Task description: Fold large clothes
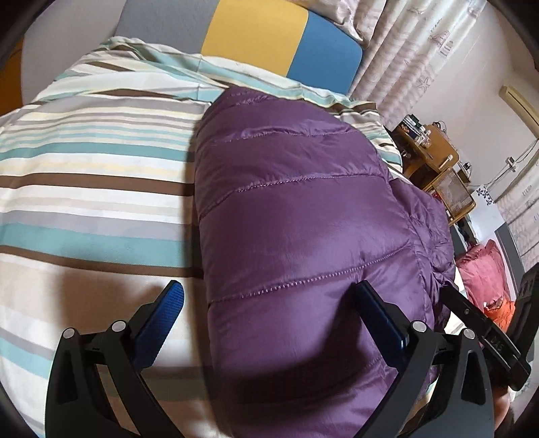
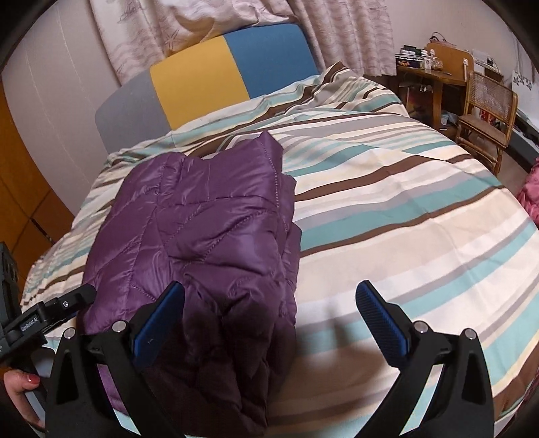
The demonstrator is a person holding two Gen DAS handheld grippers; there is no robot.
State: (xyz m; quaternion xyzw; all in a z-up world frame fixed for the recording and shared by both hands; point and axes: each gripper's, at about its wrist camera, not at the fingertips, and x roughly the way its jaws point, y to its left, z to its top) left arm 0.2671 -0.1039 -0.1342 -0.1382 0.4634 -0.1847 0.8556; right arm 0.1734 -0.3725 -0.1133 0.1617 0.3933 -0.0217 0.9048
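Note:
A purple quilted puffer jacket (image 1: 296,215) lies folded in a long pile on the striped bed (image 1: 87,188). My left gripper (image 1: 269,289) is open and empty, hovering over the jacket's near left edge. In the right wrist view the jacket (image 2: 209,222) lies left of centre on the striped bed (image 2: 404,209). My right gripper (image 2: 269,289) is open and empty above the jacket's near right edge. The left gripper's body (image 2: 43,320) shows at the left edge of that view, and the right gripper's body (image 1: 485,333) shows at the right in the left wrist view.
A grey, yellow and blue headboard (image 2: 229,70) stands at the bed's far end with curtains (image 2: 209,23) behind. A wooden desk (image 2: 427,74) and cane chair (image 2: 485,107) stand to the right. A pink bundle (image 1: 485,273) lies beside the bed.

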